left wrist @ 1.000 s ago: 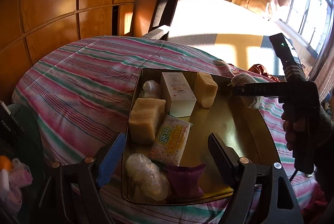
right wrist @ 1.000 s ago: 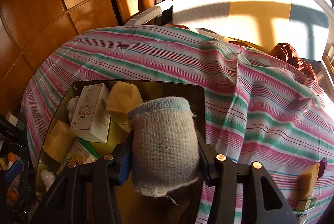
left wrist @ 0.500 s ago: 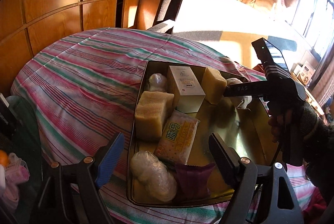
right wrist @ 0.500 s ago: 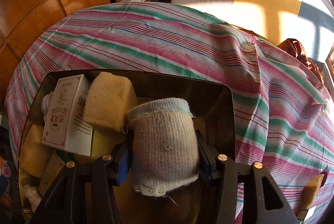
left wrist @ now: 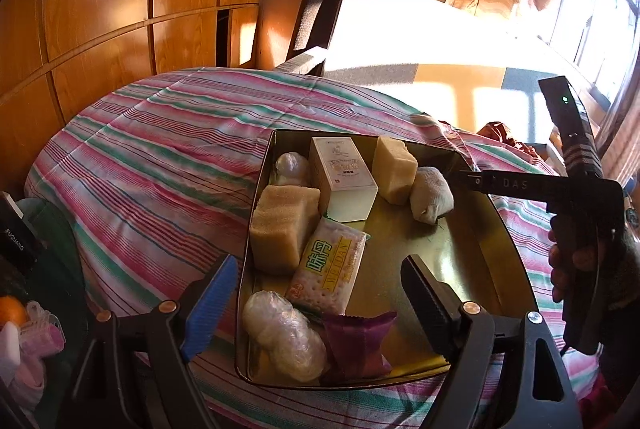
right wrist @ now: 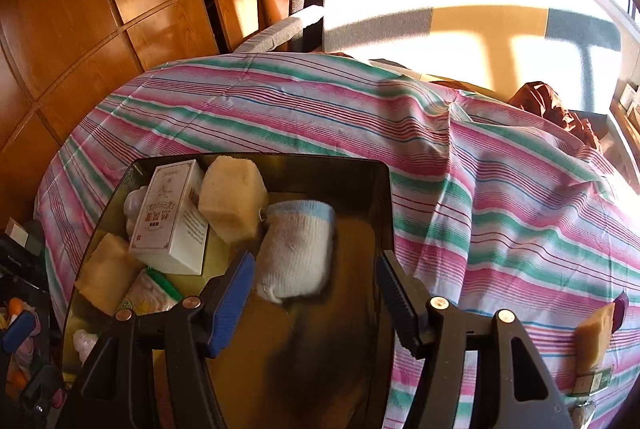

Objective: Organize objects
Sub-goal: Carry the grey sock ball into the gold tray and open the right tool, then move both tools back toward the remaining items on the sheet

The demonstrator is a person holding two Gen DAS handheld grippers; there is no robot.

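Released since the earlier frames, the rolled sock (right wrist: 296, 249) now lies on the floor of the metal tray (left wrist: 472, 253) instead of being pinched in the right claw (right wrist: 314, 295). That claw's jaws are opening, with the sock's near end between the tips but neither pad pressing on it. In the left wrist view the sock (left wrist: 430, 197) sits near the tray's far right corner, touching the yellow sponge block (left wrist: 394, 169) beside it, and the right claw's finger reaches over it from the right, held by a hand (left wrist: 572, 269) at the tray's right edge.

A white carton (left wrist: 344, 181) stands left of that sponge along the far edge, with a small wrapped ball (left wrist: 292, 167) in the far left corner. Nearer along the left edge are a larger tan sponge (left wrist: 282, 229), a cracker packet (left wrist: 328, 265) leaning against it, a clear-wrapped bundle (left wrist: 284, 337) at the near left corner and a purple wrapper (left wrist: 356, 341) beside it.

The left claw (left wrist: 316, 303) hangs open over the tray's near edge, gripping nothing. The tray rests on a striped bedcover (right wrist: 500, 189). Toward the bedcover's right edge, in the right wrist view, another sponge piece (right wrist: 592, 337) lies outside the tray.
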